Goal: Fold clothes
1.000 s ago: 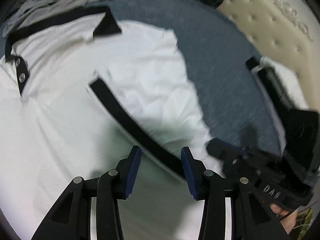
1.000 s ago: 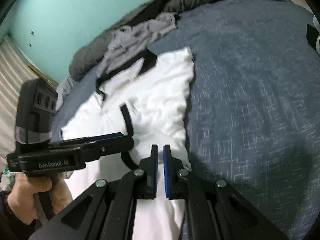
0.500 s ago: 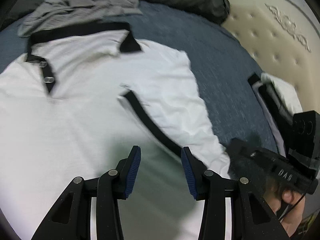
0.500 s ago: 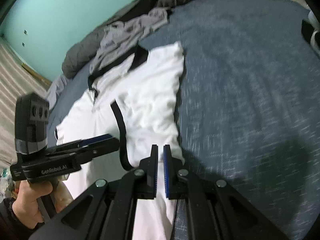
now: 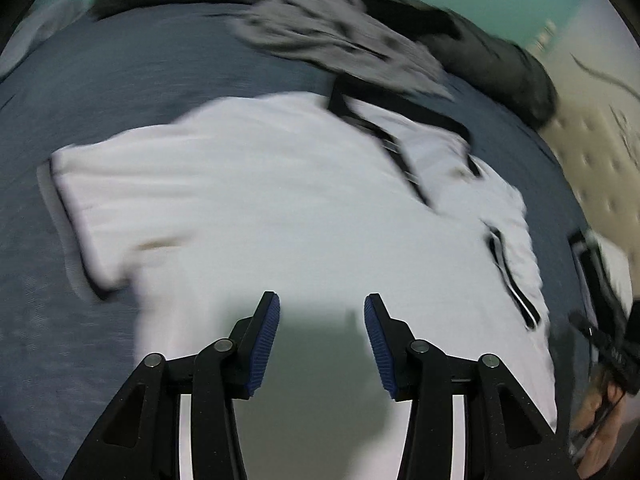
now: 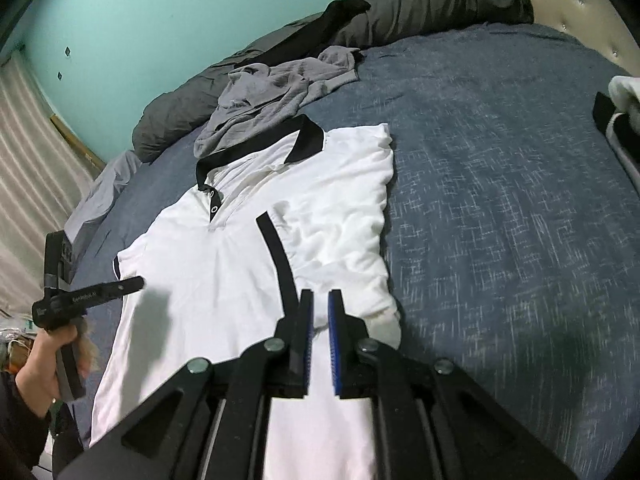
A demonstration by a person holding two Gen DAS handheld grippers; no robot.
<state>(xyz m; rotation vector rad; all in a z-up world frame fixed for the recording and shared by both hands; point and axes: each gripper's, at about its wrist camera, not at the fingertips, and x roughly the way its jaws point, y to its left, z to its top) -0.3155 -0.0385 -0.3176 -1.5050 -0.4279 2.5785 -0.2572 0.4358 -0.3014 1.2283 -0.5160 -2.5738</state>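
Right sleeve is now folded in over the white polo (image 6: 224, 280), which lies flat mid-bed (image 6: 500, 220). My right claw (image 6: 319, 320) is just opening, nothing between the pads. My left claw (image 5: 322, 320) has swung over toward the unfolded left sleeve, about half open and widening, empty. So next is the left sleeve, I reckon. Count: one polo, one grey garment (image 6: 272, 96) crumpled beyond the collar, two claws.

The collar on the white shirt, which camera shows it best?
The right wrist view. There the black collar is sharp, with the placket and its snaps below it clear on the white shirt. The left wrist view is smeared by motion blur: its collar shows only as dark streaks near the top right.
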